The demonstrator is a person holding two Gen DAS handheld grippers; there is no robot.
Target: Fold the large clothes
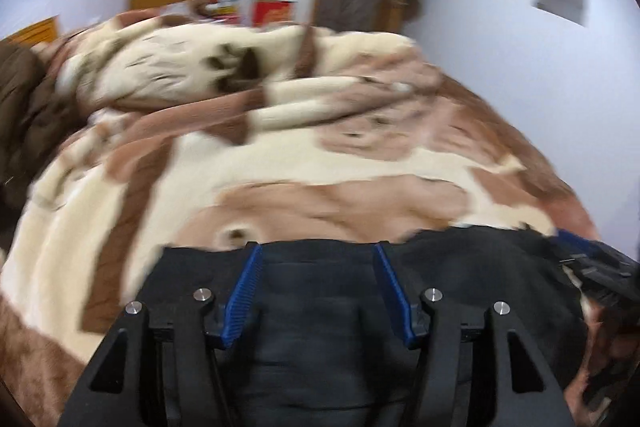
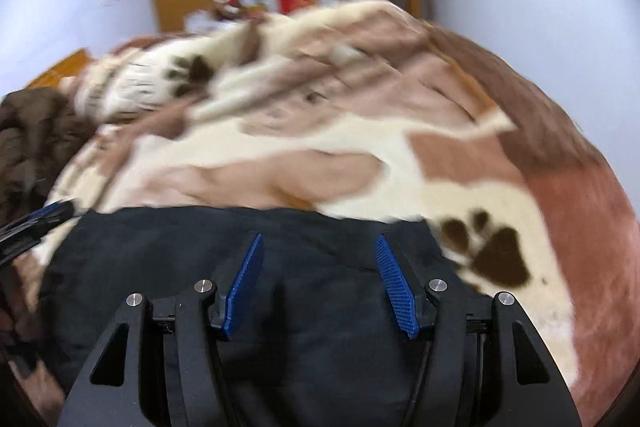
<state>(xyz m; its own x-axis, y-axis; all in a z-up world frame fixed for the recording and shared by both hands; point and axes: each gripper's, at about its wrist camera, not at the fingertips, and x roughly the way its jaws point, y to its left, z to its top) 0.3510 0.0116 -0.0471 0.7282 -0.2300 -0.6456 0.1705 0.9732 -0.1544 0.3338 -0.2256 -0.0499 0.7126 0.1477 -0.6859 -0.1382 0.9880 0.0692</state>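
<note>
A black garment lies flat on the bed at the near edge, its far hem straight across. My left gripper hovers over its left part, blue pads apart with only cloth lying beneath them. In the right wrist view the same black garment fills the bottom, and my right gripper stands open above its right part, nothing pinched between its pads. Each gripper shows at the edge of the other's view: the right gripper and the left gripper. Both views are blurred.
A cream and brown fleece blanket with paw prints covers the bed and bunches up at the far end. A dark brown garment is heaped at the left. Boxes, an orange door and white walls stand beyond.
</note>
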